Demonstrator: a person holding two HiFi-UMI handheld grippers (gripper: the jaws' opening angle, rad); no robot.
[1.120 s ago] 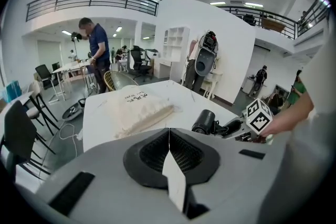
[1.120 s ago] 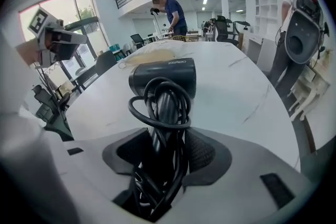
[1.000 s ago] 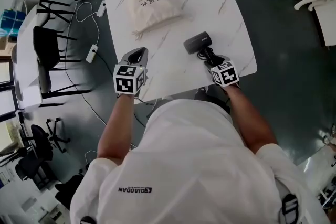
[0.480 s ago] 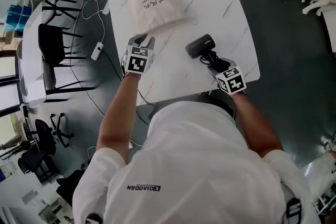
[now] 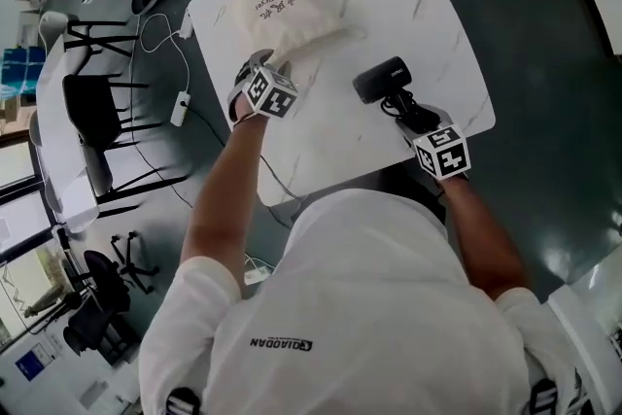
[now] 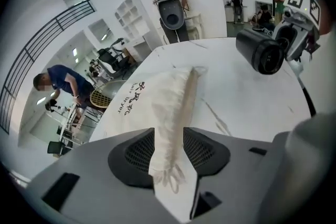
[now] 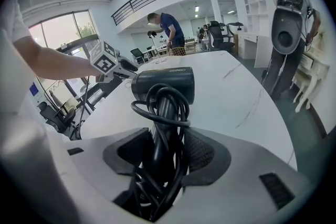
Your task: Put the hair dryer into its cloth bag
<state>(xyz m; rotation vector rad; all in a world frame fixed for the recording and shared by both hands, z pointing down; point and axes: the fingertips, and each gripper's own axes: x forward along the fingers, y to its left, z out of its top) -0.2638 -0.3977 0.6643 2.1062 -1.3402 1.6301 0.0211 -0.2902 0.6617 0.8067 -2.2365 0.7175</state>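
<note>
Your left arm reaches out straight over the near left edge of the tabletop (image 5: 428, 24), bare forearm, with the left gripper (image 5: 260, 61) tipped steeply down at the near end of the cloth bag (image 5: 282, 10). Its jaws have just been opening and stand wide; the bag's gathered, puckered mouth runs between the ribbed pads, which do not press on it. The bag is pale, soft and wrinkled, lying flat toward the far left corner of the white, grey-veined marble tabletop. Its dark print has a line of script I cannot read and, beside it, "hair dryer".

Your right arm is bent closer to your body, and the right gripper (image 5: 408, 112) slopes down over the near right part of the tabletop. Its jaws are clamped on the handle of the hair dryer (image 5: 381, 80), which is matt black with a short round barrel and a black cord looped round the handle. The barrel points toward the bag, well apart from it.

Your white shirt (image 5: 369, 306) reads "QIAODAN" across the back
</note>
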